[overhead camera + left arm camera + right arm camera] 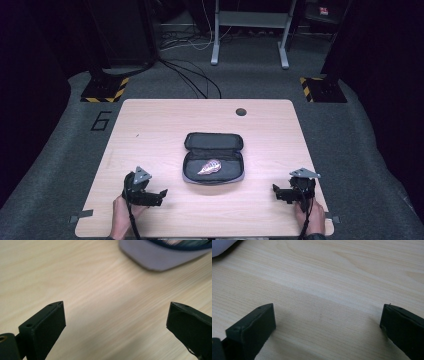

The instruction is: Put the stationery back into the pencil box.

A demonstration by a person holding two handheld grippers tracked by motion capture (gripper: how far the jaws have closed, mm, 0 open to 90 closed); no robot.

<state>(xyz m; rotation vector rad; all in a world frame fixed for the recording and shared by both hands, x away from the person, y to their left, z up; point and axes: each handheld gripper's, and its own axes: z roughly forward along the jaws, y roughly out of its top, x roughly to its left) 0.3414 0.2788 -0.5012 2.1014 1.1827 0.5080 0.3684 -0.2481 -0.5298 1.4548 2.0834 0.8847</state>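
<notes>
Black zippered fabric pouch [213, 158] lay open mid-desk, shiny foil packet [209, 166] inside; left gripper [161, 195] and right gripper [276, 191] flanked it, jaws wide, empty. Closing remained.

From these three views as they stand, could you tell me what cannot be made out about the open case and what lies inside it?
- Wrapped item in the open case, high view: too small to identify; only a shiny pinkish wrapper shows.
- Case, left gripper view: cut off by the top edge and blurred, so its contents are unclear.
- Case corner, right gripper view: cut off at the top left; nothing inside shows.
</notes>
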